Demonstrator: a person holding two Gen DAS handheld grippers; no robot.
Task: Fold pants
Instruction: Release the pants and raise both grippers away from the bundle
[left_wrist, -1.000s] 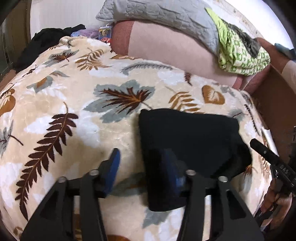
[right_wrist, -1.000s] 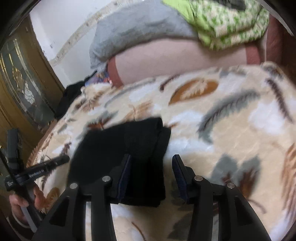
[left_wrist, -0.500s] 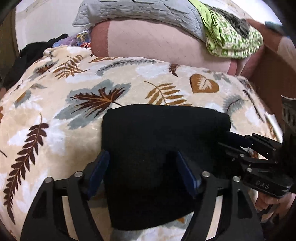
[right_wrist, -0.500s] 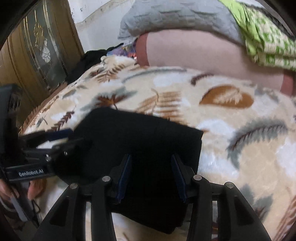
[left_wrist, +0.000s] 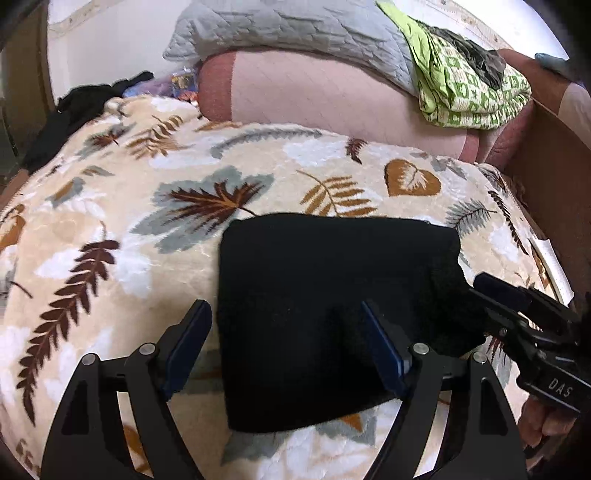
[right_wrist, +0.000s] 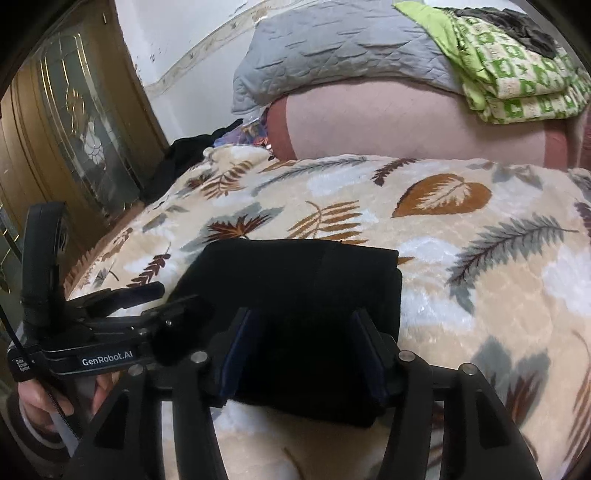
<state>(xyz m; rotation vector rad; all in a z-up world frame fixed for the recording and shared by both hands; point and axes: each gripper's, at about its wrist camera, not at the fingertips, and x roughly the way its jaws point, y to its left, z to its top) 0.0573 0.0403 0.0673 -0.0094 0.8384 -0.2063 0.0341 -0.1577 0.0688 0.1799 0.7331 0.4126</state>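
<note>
Open blanket (left_wrist: 110, 229) left of pants (left_wrist: 325, 295); bolster (left_wrist: 332, 96) behind.

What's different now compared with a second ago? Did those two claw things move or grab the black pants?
Both came in over the folded black pants. The left gripper, beside the bundle before, now straddles its left edge, jaws open. The right gripper moved onto the bundle and opened wider. Neither has visibly clamped the cloth. The pants stayed folded on the leaf-print blanket.
</note>
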